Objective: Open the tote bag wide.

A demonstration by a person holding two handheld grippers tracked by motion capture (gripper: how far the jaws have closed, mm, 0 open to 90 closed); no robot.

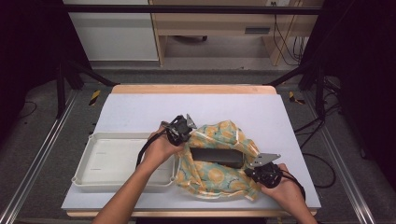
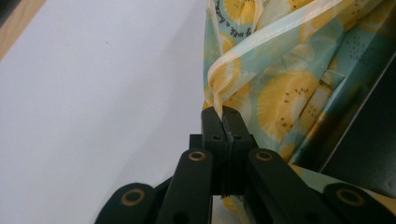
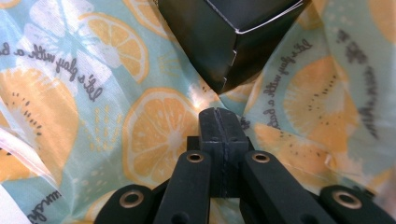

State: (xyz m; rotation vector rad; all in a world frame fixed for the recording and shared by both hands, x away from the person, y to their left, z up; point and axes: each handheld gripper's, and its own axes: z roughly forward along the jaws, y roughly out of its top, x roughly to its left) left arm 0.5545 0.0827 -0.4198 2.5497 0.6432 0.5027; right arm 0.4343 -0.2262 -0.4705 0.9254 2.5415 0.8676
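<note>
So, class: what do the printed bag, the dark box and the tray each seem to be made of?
Bag: thin, glossy plastic film by its look; it creases, shines and lets light through at the hem.
Box: probably black card with a slight sheen; sharp folded edges and a seam.
Tray: off-white moulded plastic, matt, with rounded rim.

A lab-style recording bay: a white table [image 1: 140,112] inside a black metal frame [image 1: 196,9], loose cables [image 1: 287,42] on a grey floor [image 1: 42,140], plain wooden furniture [image 1: 210,23] behind.
</note>
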